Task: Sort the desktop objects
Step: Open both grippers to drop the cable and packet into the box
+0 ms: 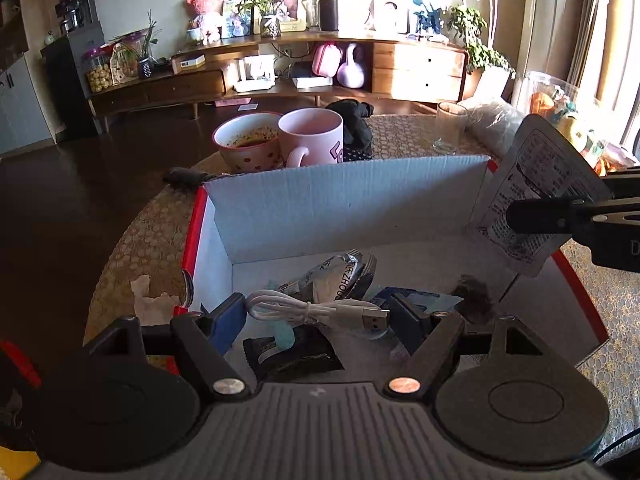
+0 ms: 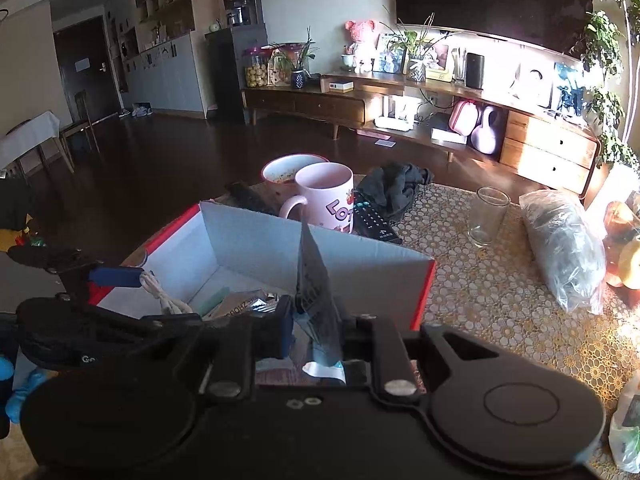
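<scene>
A white cardboard box (image 1: 340, 200) with red outer edges stands on the table and holds foil wrappers (image 1: 340, 272), a black packet (image 1: 292, 354) and a dark tuft (image 1: 474, 296). My left gripper (image 1: 320, 318) hovers over the box's near end. Its blue pads press on a coiled white USB cable (image 1: 316, 308), which hangs above the contents. My right gripper (image 2: 316, 320) is shut on a grey printed sachet (image 2: 314, 276). The sachet stands upright over the box's right side. In the left wrist view the sachet (image 1: 536, 200) hangs at the box's right wall.
Behind the box stand a pink mug (image 1: 312, 136), a spotted bowl (image 1: 248, 144) with food, a black cloth (image 1: 354, 120) and a remote (image 2: 374, 218). A glass (image 2: 486, 216) and a filled plastic bag (image 2: 564, 248) lie to the right. Torn tissue (image 1: 148, 300) lies left of the box.
</scene>
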The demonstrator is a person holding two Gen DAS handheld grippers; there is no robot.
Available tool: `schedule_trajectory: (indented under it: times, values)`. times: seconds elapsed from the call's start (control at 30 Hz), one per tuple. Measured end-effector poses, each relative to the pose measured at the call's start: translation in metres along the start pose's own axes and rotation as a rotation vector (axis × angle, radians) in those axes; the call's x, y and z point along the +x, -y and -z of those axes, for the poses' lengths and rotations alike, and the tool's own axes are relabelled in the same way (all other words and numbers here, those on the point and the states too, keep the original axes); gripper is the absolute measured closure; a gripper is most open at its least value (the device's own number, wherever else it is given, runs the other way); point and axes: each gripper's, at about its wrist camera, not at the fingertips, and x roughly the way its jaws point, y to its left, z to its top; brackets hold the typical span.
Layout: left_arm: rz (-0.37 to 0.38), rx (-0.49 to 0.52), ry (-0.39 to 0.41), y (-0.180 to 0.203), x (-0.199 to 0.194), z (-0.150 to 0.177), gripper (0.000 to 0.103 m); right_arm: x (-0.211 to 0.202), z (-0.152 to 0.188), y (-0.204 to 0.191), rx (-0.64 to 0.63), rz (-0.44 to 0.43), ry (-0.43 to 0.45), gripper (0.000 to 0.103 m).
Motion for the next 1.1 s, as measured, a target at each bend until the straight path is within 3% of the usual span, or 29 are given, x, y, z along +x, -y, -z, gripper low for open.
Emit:
schedule_trajectory:
  times: [0.67, 1.1]
  values:
    - [-0.029, 0.145, -0.146, 0.011, 0.052, 0.003, 0.025, 0.074, 0.005, -0.018, -0.151, 0.104, -0.094, 0.083]
    - [0.006, 0.174, -0.201, 0.012, 0.059, 0.007, 0.025, 0.088, 0.009, -0.020, -0.127, 0.066, -0.154, 0.078]
